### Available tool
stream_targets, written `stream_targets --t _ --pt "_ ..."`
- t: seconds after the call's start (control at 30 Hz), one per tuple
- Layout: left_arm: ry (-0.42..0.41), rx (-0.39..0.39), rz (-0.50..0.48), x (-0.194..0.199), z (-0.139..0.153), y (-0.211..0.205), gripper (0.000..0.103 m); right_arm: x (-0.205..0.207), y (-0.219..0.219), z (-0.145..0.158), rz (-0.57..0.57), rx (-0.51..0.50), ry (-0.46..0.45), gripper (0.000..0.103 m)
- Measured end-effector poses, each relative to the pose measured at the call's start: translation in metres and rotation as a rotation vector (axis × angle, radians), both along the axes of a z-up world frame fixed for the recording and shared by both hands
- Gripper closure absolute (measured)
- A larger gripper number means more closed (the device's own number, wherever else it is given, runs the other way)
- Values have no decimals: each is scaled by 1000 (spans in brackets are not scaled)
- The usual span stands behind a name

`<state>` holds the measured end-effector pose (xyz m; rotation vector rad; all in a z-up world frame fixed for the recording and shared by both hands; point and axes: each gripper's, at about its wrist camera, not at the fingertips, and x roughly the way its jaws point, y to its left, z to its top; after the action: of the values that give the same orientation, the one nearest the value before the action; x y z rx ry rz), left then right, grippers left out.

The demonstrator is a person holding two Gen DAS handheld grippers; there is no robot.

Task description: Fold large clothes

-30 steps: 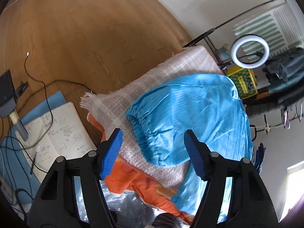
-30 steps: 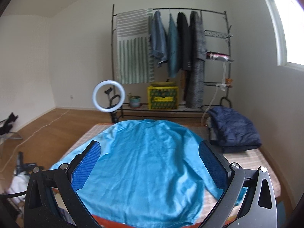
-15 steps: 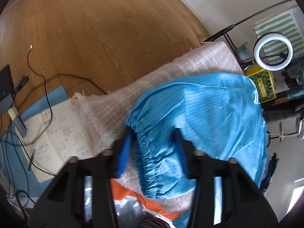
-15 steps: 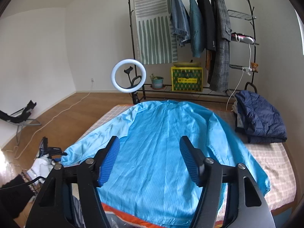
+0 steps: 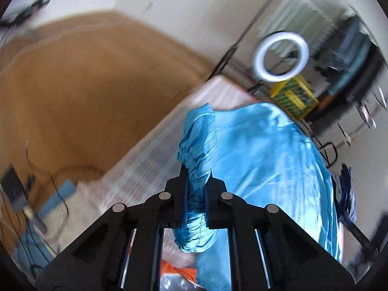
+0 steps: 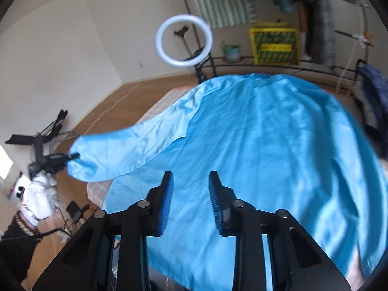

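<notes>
A large bright blue shirt [image 6: 266, 145] lies spread on a bed with a pale checked cover [image 5: 155, 150]. My left gripper [image 5: 196, 169] is shut on the gathered cuff of the left sleeve [image 5: 196, 145] and holds it lifted off the bed. In the right wrist view the same sleeve [image 6: 116, 150] stretches out to the left, raised above the bed edge. My right gripper [image 6: 190, 177] hovers over the shirt's lower body, its jaws narrowly apart with nothing between them.
A ring light [image 6: 183, 40] and a clothes rack with a yellow crate [image 6: 275, 46] stand behind the bed. A dark folded jacket [image 6: 373, 101] lies at the bed's right side. Wooden floor [image 5: 84, 84] on the left holds cables and gear [image 6: 46, 145].
My left gripper closed on the sleeve cuff and lifted it up and away from the bed. My right gripper narrowed its jaws and moved down closer over the shirt.
</notes>
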<state>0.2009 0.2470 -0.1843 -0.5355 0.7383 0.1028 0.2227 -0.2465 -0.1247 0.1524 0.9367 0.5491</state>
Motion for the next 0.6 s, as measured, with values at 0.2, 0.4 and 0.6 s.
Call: stream_targets --t 0.2,0.4,0.6 --pt "-155 188 -200 -6 68 -60 95 73 43 -56 46 128 151 86" --pt "-171 269 -471 -11 71 -136 95 80 29 -58 16 200 153 86" --pt "-120 249 -662 -7 56 -201 95 69 -33 -45 -65 189 140 86"
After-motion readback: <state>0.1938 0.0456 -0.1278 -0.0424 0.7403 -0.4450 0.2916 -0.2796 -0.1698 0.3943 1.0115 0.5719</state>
